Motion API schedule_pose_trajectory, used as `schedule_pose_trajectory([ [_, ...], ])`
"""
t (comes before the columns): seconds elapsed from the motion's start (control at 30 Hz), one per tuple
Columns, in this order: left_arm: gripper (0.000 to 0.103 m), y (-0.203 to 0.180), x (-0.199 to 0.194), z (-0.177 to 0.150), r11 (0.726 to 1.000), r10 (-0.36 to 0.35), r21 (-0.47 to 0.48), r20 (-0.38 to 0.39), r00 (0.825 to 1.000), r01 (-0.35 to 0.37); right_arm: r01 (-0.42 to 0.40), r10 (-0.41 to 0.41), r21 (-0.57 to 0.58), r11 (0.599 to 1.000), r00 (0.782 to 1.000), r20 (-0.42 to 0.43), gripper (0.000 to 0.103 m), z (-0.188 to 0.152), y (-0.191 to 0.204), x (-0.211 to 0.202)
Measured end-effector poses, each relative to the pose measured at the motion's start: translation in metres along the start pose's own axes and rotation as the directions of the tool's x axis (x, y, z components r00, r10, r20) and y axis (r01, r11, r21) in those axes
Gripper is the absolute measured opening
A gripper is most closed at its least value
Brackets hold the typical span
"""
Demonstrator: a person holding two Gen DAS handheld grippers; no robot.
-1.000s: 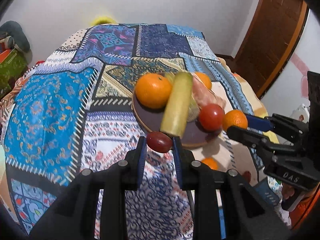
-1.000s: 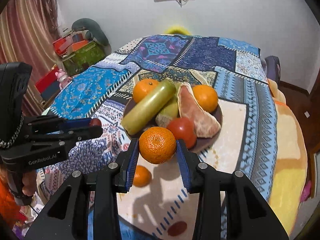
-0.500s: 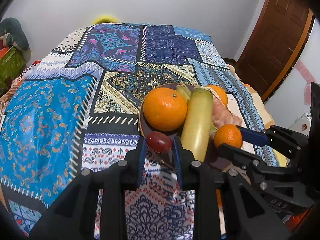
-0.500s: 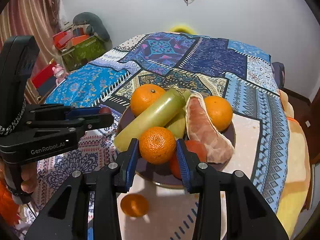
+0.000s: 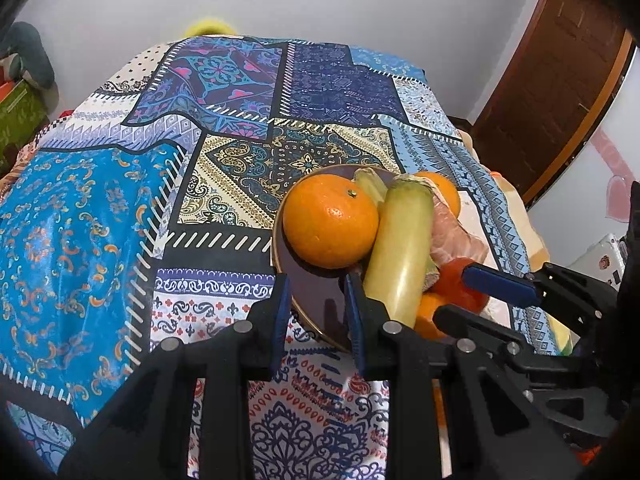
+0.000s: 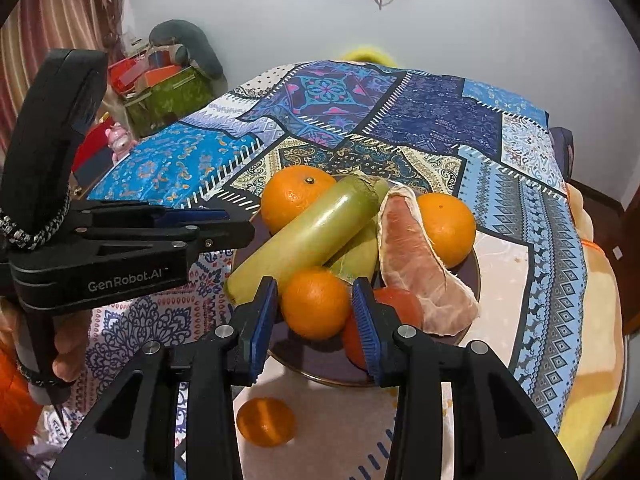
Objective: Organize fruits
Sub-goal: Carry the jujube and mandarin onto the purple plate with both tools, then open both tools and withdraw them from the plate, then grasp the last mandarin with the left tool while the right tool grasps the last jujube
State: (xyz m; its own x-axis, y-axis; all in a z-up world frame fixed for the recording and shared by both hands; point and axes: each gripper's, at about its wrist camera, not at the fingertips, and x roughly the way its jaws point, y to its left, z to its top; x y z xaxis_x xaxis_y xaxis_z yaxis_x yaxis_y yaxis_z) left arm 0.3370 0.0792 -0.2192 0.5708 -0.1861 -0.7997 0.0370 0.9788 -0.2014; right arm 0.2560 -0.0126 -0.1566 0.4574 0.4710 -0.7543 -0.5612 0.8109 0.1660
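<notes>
A white wall (image 6: 460, 12) and a brown wooden door (image 5: 552, 92) stood behind a table draped in a blue patterned patchwork cloth (image 5: 80, 220). The black left gripper (image 5: 315, 285) hung over the near rim of a dark round plate (image 6: 304, 360), its blue-padded jaws drawn close with only a narrow gap and nothing in it. The black right gripper (image 6: 315, 285) had a small, glossy, dimpled orange (image 6: 315, 306) between its pads, low on the plate's front. The pads flanked it closely, but whether they pressed on it could not be told. Just behind it lay a long, smooth yellow-green fruit (image 6: 304, 236), slanted across the pile. A red tomato (image 6: 400, 308) sat at the small orange's right, touching a peeled pink pomelo segment (image 6: 420, 260). A large orange with a green stem spot (image 5: 330, 220) sat at the back left and another round orange (image 6: 446, 224) at the back right. One loose orange fruit (image 6: 266, 422) lay on the cloth, near the plate's front edge.
</notes>
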Motion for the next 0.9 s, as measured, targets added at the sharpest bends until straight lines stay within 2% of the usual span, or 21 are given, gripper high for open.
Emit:
schedule_pose_trajectory([
  [0.23, 0.026, -0.013, -0.032, -0.007, 0.999, 0.016, 0.034, 0.034, 0.999, -0.018, 0.015, -0.015, 0.008, 1.0, 1.0, 0.017, 0.036, -0.002, -0.001, -0.017],
  [0.53, 0.027, -0.04, -0.086, -0.023, 0.997, 0.029, 0.073, 0.088, 0.996, -0.036, 0.056, -0.059, 0.044, 0.997, 0.997, 0.057, 0.037, -0.012, -0.008, -0.067],
  [0.67, 0.042, -0.051, -0.109, -0.032, 0.996, 0.028, 0.084, 0.119, 0.993, -0.038, 0.106, -0.11, 0.057, 0.993, 0.992, 0.066, 0.04, -0.024, -0.014, -0.09],
  [0.8, 0.055, -0.064, -0.123, -0.045, 0.992, 0.039, 0.113, 0.132, 0.991, -0.054, 0.123, -0.127, 0.082, 0.989, 0.991, 0.045, 0.041, -0.038, -0.022, -0.101],
  [0.9, 0.059, -0.072, -0.125, -0.057, 0.99, 0.039, 0.129, 0.117, 0.992, -0.054, 0.137, -0.138, 0.086, 0.987, 0.99, 0.012, 0.041, -0.052, -0.026, -0.103],
])
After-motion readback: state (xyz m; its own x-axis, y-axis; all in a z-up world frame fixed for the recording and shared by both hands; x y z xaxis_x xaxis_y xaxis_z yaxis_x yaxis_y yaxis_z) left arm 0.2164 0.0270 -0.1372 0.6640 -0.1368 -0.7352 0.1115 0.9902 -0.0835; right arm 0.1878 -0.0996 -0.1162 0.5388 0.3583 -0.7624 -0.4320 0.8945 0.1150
